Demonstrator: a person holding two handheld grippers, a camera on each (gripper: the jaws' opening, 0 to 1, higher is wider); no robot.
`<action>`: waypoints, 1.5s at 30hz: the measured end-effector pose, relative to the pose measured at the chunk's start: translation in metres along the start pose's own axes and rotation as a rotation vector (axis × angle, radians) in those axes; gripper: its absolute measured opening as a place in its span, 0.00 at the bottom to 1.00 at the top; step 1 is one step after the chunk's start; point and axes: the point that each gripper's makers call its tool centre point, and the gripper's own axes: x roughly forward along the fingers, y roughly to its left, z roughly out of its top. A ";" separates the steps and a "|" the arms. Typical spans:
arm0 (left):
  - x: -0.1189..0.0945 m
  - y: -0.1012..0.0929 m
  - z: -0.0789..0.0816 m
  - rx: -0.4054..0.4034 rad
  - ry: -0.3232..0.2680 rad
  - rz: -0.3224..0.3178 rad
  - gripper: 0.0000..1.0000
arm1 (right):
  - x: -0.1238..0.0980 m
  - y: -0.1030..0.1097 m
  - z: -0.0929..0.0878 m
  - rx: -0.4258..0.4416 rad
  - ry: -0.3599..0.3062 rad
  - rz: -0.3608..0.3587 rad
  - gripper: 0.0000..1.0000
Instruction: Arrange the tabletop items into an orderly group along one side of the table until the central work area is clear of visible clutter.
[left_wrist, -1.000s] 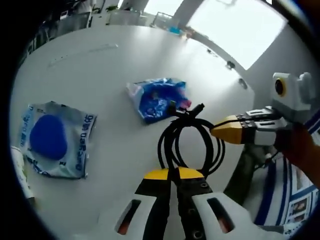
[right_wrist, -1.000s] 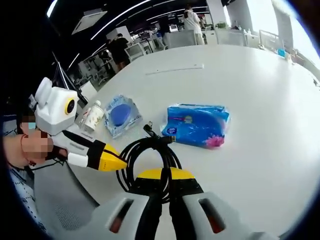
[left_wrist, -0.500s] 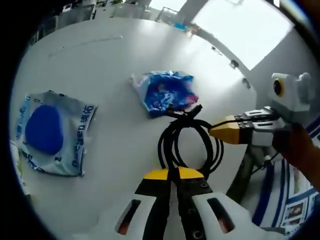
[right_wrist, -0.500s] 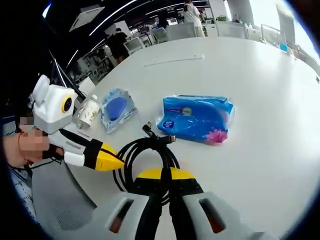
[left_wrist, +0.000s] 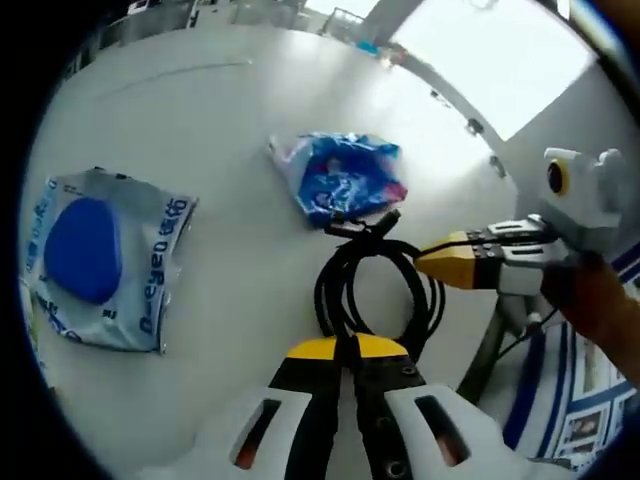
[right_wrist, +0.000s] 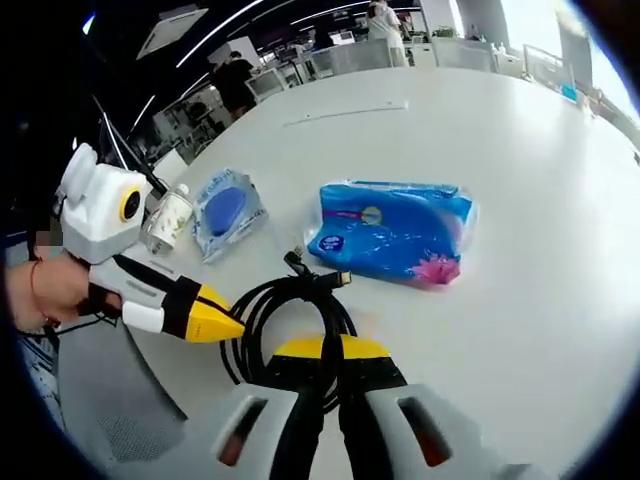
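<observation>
Left gripper (left_wrist: 343, 345): yellow-tipped jaws pressed together on the near side of the cable (left_wrist: 375, 285), a glossy black coil of several loops. Right gripper (right_wrist: 332, 348): jaws likewise closed on the coil, gripping its other side; in the left gripper view its yellow tips meet the loop at the right. In the right gripper view the coil's plug ends point toward the blue pack (right_wrist: 392, 231), just short of it. That pack is a soft crinkled plastic pillow, blue with a pink patch at one corner, lying flat near the table middle. Farther off lies a clear pouch (left_wrist: 95, 258), flat, printed with blue lettering, holding a rounded blue pad. Beside it, in the right gripper view, a small bottle (right_wrist: 168, 218) with a white cap and label. Table (right_wrist: 520, 150): smooth matte white, rounded edge. Room: open office, ceiling strip lights, bright window.
</observation>
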 end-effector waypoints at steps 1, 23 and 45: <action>0.000 0.000 0.000 -0.004 -0.001 -0.002 0.00 | 0.000 0.001 0.000 0.000 0.000 -0.001 0.00; 0.006 0.004 -0.004 -0.073 -0.007 -0.020 0.00 | 0.009 -0.005 -0.009 0.006 0.020 -0.025 0.00; 0.005 0.004 -0.003 -0.064 -0.038 -0.026 0.02 | 0.010 -0.007 -0.008 0.000 0.005 -0.031 0.03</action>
